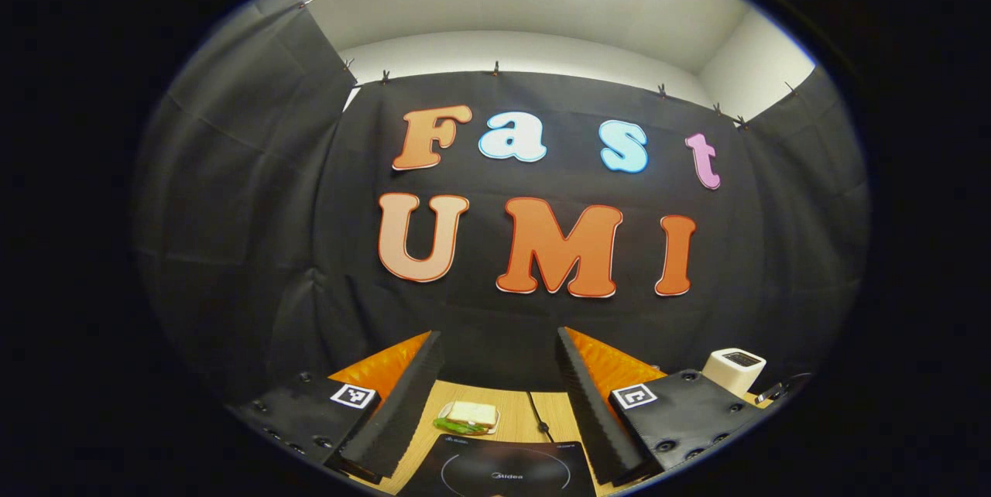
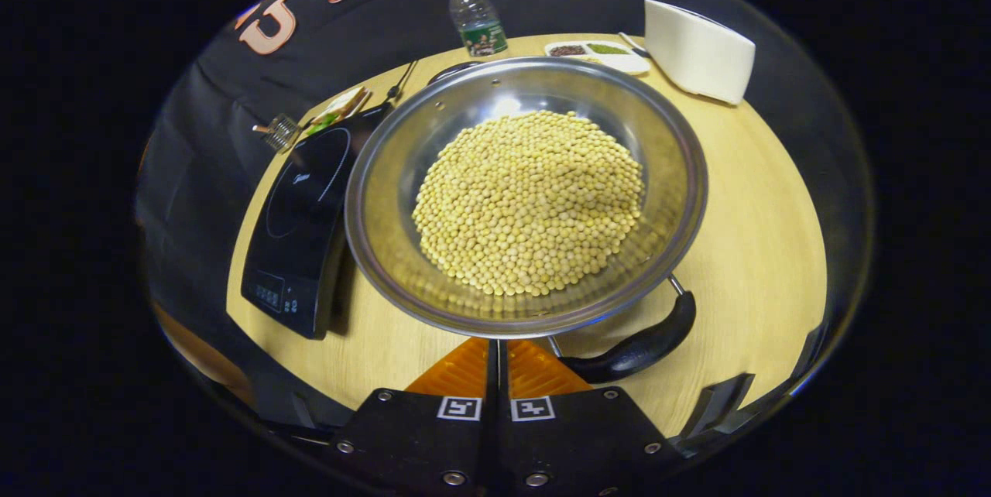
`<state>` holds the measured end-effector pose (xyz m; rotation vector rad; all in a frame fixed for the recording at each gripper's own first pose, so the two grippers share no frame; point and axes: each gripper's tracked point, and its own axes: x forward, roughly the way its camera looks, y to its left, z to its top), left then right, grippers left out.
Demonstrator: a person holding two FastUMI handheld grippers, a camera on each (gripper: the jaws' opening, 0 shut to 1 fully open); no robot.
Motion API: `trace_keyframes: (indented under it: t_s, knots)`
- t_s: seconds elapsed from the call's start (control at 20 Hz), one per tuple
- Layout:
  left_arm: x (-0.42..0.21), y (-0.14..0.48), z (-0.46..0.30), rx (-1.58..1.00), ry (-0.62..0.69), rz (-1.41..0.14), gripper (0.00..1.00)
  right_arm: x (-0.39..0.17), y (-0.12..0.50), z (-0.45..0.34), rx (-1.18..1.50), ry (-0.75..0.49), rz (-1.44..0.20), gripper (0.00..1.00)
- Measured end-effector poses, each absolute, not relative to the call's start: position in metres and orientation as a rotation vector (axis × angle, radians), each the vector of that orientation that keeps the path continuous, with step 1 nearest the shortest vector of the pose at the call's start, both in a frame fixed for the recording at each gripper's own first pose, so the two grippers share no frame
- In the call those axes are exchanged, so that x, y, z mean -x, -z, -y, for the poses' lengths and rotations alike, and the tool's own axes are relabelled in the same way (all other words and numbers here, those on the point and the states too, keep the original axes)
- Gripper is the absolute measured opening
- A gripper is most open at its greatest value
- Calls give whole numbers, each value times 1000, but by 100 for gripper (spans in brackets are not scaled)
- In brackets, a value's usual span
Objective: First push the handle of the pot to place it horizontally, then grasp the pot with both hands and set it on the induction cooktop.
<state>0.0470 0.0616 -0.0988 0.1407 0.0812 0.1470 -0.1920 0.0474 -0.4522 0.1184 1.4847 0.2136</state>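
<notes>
A steel pot (image 2: 387, 172) full of yellow beans (image 2: 530, 203) stands on the wooden table in the right gripper view. Its black side handle (image 2: 642, 342) curves along the near right rim, and a second dark handle (image 2: 457, 70) peeks over the far rim. The black induction cooktop (image 2: 302, 226) lies just left of the pot, touching or nearly touching it. My right gripper (image 2: 496, 342) is shut, its tips at the pot's near rim just left of the handle. My left gripper (image 1: 498, 333) is open, held above the cooktop (image 1: 495, 470) and facing the wall.
Behind the pot are a plastic bottle (image 2: 478, 17), a white tray of spices (image 2: 596, 50) and a white appliance (image 2: 697, 48), also in the left gripper view as a white box (image 1: 734, 369). A sandwich on a plate (image 1: 468, 416) and a cable (image 1: 536, 413) lie behind the cooktop.
</notes>
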Motion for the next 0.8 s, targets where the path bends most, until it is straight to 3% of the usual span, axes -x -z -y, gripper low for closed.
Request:
trace_keyframes:
  t_s: [0.2,0.8]
  knots:
    - [-50,118,-54,-170,-114,-139,94,188,453,-36,-133,-181,-1489,0]
    - [-45,113,-40,-198,-69,-129,95,170,461,12,-115,-60,-1492,0]
